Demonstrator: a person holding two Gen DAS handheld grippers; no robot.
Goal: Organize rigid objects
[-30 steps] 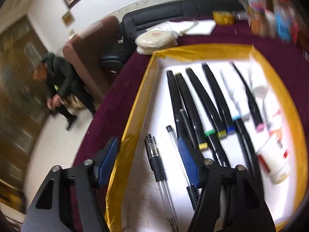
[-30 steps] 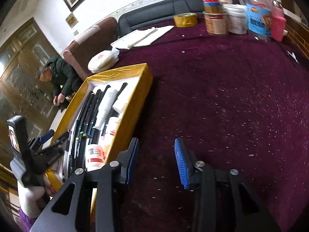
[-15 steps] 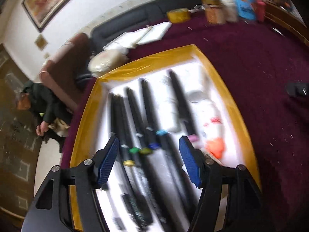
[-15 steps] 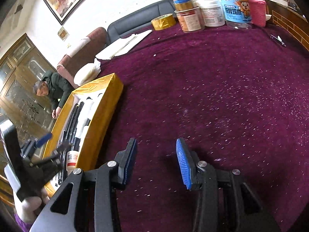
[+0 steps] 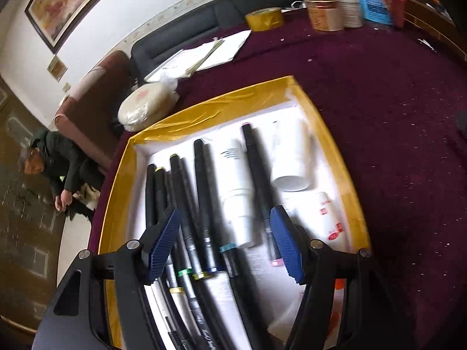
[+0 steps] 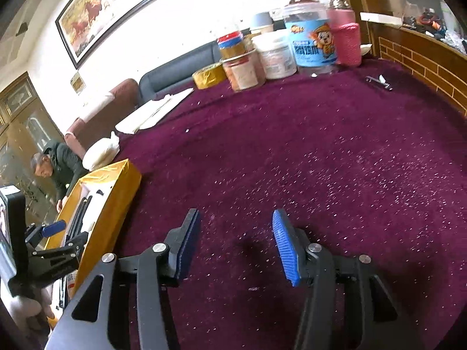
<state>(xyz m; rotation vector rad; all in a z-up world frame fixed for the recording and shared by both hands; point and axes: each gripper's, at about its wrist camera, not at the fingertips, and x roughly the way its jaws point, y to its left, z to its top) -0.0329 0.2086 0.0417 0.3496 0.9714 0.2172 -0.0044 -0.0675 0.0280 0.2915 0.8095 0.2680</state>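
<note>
A gold-rimmed box (image 5: 227,102) with a white floor holds several black markers (image 5: 201,192) with coloured bands, a white tube (image 5: 236,192), a white cup-shaped cap (image 5: 289,160) and a white bottle with red print (image 5: 324,218). My left gripper (image 5: 226,245) is open and empty, hovering above the markers in the box. My right gripper (image 6: 235,248) is open and empty over bare purple cloth, to the right of the box (image 6: 116,201). The left gripper (image 6: 55,233) also shows in the right wrist view.
The table has a purple cloth (image 6: 321,157). Jars and tubs (image 6: 280,49) and a gold tape roll (image 6: 208,75) stand at the back. Papers (image 5: 201,55) and a bagged white disc (image 5: 146,108) lie behind the box. A small metal item (image 6: 379,83) lies back right. A person (image 5: 55,172) crouches left.
My left gripper has swung from the box's left edge to over its middle, then a little lower. My right gripper has moved right, away from the box, and tilted up.
</note>
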